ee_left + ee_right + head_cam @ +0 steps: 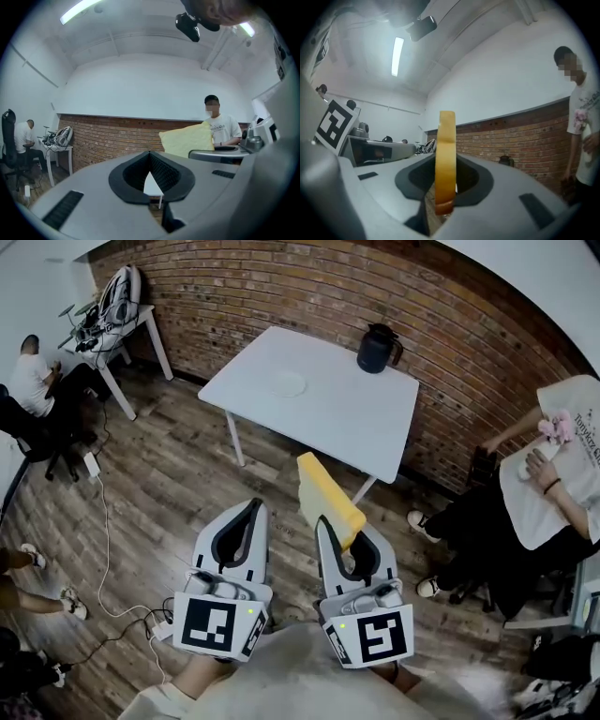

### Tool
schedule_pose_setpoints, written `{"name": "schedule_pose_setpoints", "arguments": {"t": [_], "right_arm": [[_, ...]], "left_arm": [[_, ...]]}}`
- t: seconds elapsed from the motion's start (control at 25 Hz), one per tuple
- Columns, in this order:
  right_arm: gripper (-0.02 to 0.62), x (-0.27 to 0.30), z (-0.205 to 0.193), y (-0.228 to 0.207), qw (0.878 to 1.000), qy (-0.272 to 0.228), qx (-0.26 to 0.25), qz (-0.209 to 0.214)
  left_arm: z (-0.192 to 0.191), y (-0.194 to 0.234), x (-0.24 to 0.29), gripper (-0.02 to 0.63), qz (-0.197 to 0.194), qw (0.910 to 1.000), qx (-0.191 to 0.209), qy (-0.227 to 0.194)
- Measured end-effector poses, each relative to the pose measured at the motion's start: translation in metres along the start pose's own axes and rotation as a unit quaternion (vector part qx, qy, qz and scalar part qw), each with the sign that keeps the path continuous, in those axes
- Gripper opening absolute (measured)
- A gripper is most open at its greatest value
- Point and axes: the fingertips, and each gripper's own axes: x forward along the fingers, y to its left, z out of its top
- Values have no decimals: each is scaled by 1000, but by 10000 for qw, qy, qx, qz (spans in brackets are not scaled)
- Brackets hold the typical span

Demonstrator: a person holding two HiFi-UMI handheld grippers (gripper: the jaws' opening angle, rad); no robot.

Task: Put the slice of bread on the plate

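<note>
Ahead, over wooden plank floor point(178, 474): white square table point(337, 418) against red brick wall point(281, 287), bearing round white plate point(286, 383) and dark navy jug point(377, 348). At right, seated person in white shirt point(553, 474), partly cut off. Pale yellow slice of bread point(323, 493) pinched upright in grey right gripper point(342, 526), well apart from plate. Grey left gripper point(248, 512) closed, empty. Plate faint in head view, unseen in either gripper view; bread edge-on, brown-crusted, in right gripper view.
</note>
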Motion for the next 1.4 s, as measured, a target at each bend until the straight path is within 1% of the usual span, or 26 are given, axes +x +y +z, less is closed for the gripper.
{"name": "schedule_pose_setpoints", "arguments": {"t": [0.24, 0.4, 0.6, 0.8, 1.0, 1.12, 1.24, 1.4], "right_arm": [[94, -6, 0, -19, 9999, -63, -56, 61], [92, -7, -6, -35, 9999, -44, -49, 135], [92, -5, -11, -46, 9999, -45, -25, 111], [92, 10, -13, -53, 9998, -82, -127, 129], [92, 38, -12, -64, 9996, -120, -242, 9], [92, 59, -22, -70, 9996, -123, -244, -69], [92, 94, -35, -82, 9995, -134, -226, -182], [92, 154, -44, -99, 9994, -49, -251, -246]], "left_arm": [[-1, 2, 3, 11, 278, 9996, 9, -29], [-6, -2, 10, 11, 439, 9990, 9, -8], [-8, -5, 17, 11, 421, 9991, 65, -11], [-13, 4, 34, 11, 412, 9991, 51, -62], [-14, 22, 63, 11, 317, 9994, -7, -143], [-22, 37, 82, 11, 255, 9996, 6, -154], [-33, 58, 112, 11, 217, 9996, -12, -161], [-41, 97, 163, 11, 169, 9997, -137, -83]]}}
